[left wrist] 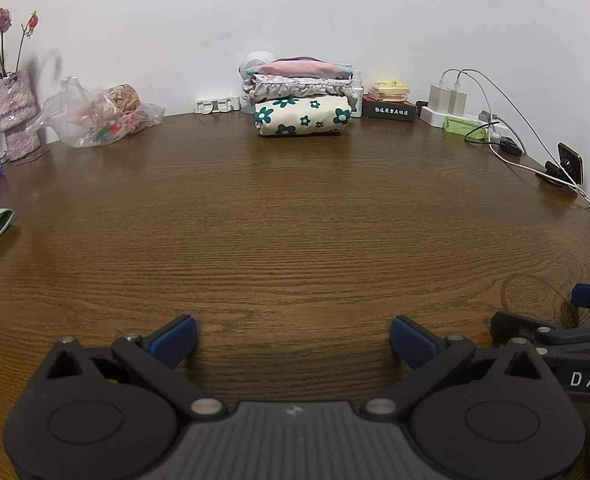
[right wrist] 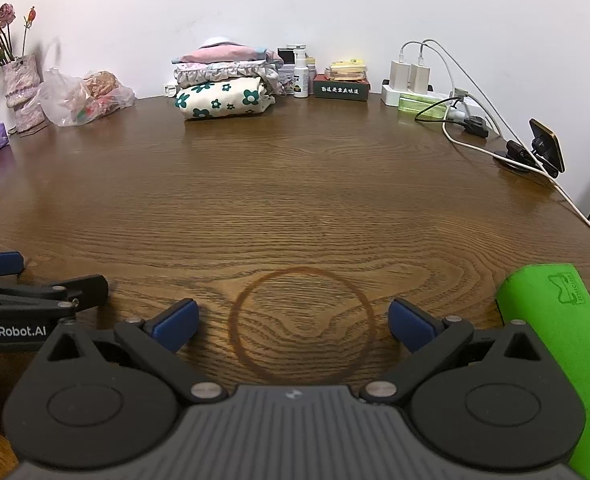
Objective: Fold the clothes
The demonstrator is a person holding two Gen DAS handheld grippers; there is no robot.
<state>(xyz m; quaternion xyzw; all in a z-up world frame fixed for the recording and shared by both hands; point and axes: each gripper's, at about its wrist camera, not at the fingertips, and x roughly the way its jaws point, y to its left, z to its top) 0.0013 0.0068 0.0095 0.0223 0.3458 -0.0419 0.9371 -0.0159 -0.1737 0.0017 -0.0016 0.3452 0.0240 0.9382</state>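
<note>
A stack of folded clothes (left wrist: 303, 98) sits at the far edge of the brown wooden table (left wrist: 295, 220), against the wall: a cream piece with green flowers at the bottom, a frilled one on it, a pink one on top. It also shows in the right wrist view (right wrist: 225, 84). My left gripper (left wrist: 293, 340) is open and empty, low over the near part of the table. My right gripper (right wrist: 293, 326) is open and empty, beside the left one, over a dark ring stain (right wrist: 301, 326). Each gripper shows at the edge of the other's view.
A vase of dried flowers (left wrist: 13, 112) and a plastic bag (left wrist: 99, 114) stand at the back left. Chargers and cables (left wrist: 491, 120), a dark box (left wrist: 389, 110) and a phone holder (left wrist: 567, 164) are at the back right. A bright green object (right wrist: 555, 344) lies at the near right.
</note>
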